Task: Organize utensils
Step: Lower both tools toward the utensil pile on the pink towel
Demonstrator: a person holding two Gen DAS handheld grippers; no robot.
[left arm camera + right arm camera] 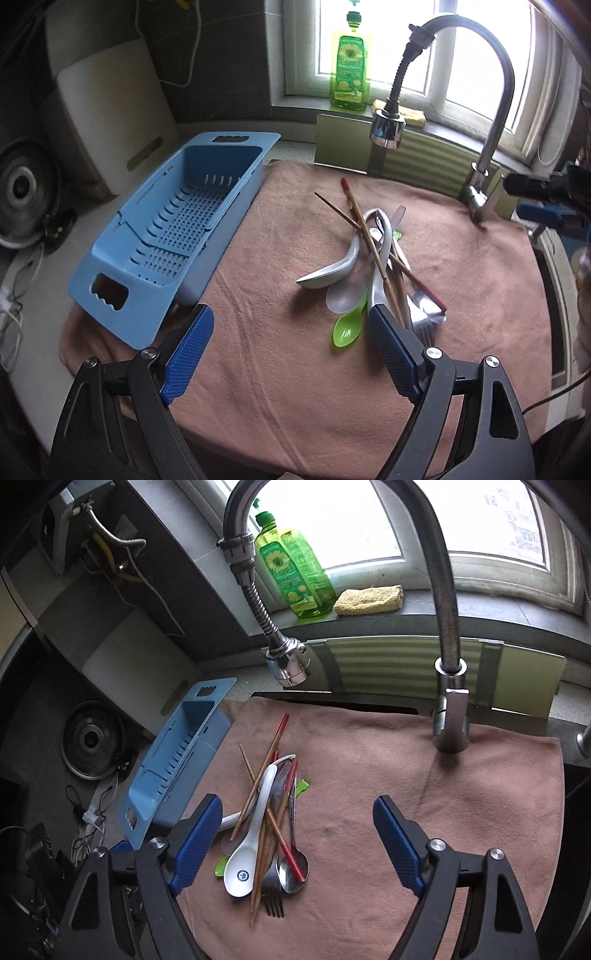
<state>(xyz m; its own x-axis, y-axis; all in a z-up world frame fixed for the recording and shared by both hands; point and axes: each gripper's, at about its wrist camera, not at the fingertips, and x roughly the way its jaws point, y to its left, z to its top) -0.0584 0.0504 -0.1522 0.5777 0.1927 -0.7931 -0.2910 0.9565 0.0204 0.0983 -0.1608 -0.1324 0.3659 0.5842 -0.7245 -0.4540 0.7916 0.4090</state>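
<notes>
Left wrist view: the left gripper (290, 334) hovers with jaws wide apart and empty above a brown towel (280, 387) spread on the counter. A tangled pile of utensils (373, 266), spoons, chopsticks and a fork, lies just ahead; an empty blue drainer basket (110, 295) sits to the left.

Right wrist view: the right gripper (297, 836) is also well open, holding nothing, with a white spoon (251, 845) and the pile between its fingers. Sorting appears not yet begun; the next move likely calls for singling out one piece and closing on it.
</notes>
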